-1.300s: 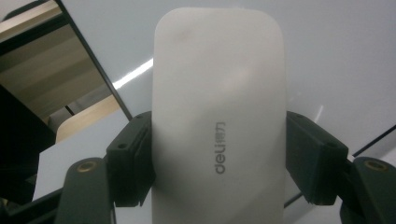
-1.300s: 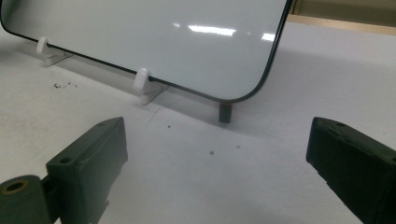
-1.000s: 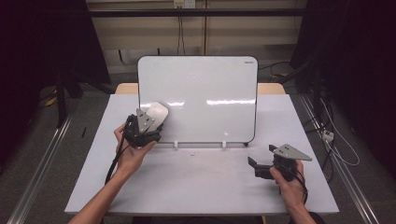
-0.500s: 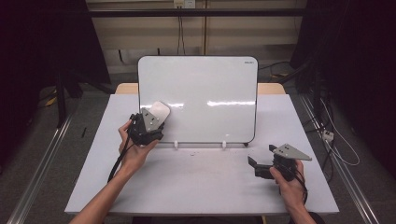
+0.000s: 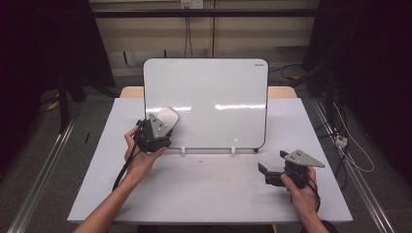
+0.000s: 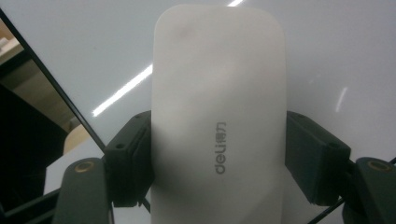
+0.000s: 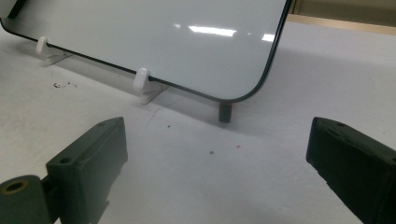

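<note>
Against the lower left corner of the whiteboard (image 5: 205, 103), the white eraser (image 6: 218, 116) sits clamped between the left gripper (image 5: 156, 130) fingers, which have just been easing apart, long axis pointing along them, while the right gripper (image 7: 219, 163), fingers apart and empty, rests off the board's lower right corner.

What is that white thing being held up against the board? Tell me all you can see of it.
It is a whiteboard eraser: a smooth, matte white plastic block, oblong with rounded corners, with a small grey "deli" mark printed along one side. Faint grey smudges mark its upper part. The left tool clamps it by its two long sides, a black pad on each. It is held up off the table against the lower left part of the upright whiteboard; whether it touches the board I cannot tell.
</note>
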Demonstrator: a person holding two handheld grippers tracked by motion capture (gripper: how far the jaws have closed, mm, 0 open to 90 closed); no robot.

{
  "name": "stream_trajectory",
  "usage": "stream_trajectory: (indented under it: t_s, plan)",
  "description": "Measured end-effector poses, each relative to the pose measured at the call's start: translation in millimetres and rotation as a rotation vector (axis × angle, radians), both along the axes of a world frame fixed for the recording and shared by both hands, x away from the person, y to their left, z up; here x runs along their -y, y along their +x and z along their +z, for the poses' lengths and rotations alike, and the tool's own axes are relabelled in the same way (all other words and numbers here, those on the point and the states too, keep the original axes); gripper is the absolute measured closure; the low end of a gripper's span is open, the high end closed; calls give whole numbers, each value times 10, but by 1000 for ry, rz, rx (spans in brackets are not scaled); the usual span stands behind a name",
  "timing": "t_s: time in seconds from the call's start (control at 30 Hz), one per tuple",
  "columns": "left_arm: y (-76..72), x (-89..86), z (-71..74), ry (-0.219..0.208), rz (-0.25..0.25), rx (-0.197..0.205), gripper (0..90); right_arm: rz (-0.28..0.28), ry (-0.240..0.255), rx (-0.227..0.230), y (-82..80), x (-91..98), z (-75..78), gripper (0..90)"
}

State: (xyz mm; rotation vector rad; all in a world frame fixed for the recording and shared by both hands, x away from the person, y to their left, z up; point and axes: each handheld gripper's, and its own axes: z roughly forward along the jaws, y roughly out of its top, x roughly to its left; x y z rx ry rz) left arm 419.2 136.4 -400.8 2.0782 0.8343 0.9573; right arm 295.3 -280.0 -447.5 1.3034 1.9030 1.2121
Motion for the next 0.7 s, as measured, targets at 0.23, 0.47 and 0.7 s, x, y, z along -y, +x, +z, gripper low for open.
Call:
stream_trajectory:
  t_s: [0.23,0.47,0.7]
  plan:
    - [37,-52,-1,-21,2,-19,222,4,2,1,8,7,-6,54]
    - [57,-94,5,-69,-6,-42,90,1,2,0,10,11,-7,54]
    - [44,-119,29,-94,-45,-58,42,-4,-1,1,14,15,-6,54]
